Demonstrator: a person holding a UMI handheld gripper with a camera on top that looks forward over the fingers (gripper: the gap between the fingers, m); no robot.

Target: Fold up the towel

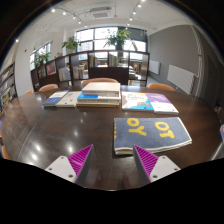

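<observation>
Fingers (pixel 112 160) spread wide and empty, folded grey towel (pixel 150 133) just ahead on dark table (pixel 50 130)

My finger pads (pixel 82 157): magenta, ribbed.
Towel (pixel 150 132) ahead of my fingers: grey with big yellow letters.
Table (pixel 60 125): dark glossy brown.
Books (pixel 100 97) beyond: blue, white, pale covers.

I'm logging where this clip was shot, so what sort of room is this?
Probably an office or library reading room: books lie on a long dark table, with shelving and big windows behind. The open gripper hovers above the table.
</observation>
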